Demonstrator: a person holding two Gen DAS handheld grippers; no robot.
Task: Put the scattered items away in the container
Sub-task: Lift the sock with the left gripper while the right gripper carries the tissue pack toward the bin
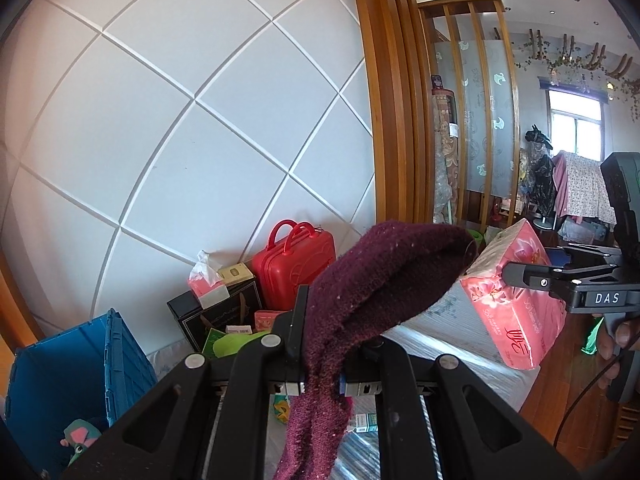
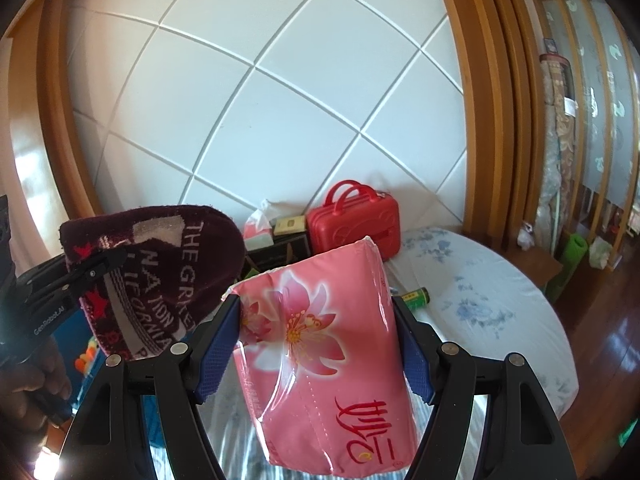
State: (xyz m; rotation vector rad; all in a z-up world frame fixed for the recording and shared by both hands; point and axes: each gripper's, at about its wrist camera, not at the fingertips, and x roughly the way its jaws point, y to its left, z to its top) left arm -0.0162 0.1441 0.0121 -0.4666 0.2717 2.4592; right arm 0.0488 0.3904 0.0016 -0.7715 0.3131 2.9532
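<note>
Between right jaws: pink tissue pack [image 2: 320, 360], raised off the bed, long side running up and away, clamped at its sides by the blue pads [image 2: 216, 348].
Right gripper [image 2: 320, 344]: jaws apart only by the pack's width, pressed on it; in the left view seen at 3 o'clock [image 1: 516, 276], reaching in from the right edge, hand [image 1: 620, 344] wrapped on its grip below.
Left gripper [image 1: 320, 360]: jaws together, pinching a maroon knit sock [image 1: 360, 300]; toe end arches up toward 1 o'clock, cuff end hangs down at 6 o'clock.
Left gripper from the right view: at 9 o'clock [image 2: 116, 258], fingers [image 2: 40, 384] curled on its handle, sock [image 2: 160, 272] lettered in white, just beside the pack.
Container: blue crate [image 1: 80, 368] at 8 o'clock in the left view, a soft toy [image 1: 80, 438] inside.
Bed [image 2: 480, 300]: floral sheet, green battery [image 2: 416, 296] lying on it at 3 o'clock of the pack.
Against the wall: red case [image 1: 296, 268], black box [image 1: 216, 312], open tissue packet [image 1: 206, 284] on top of it.
</note>
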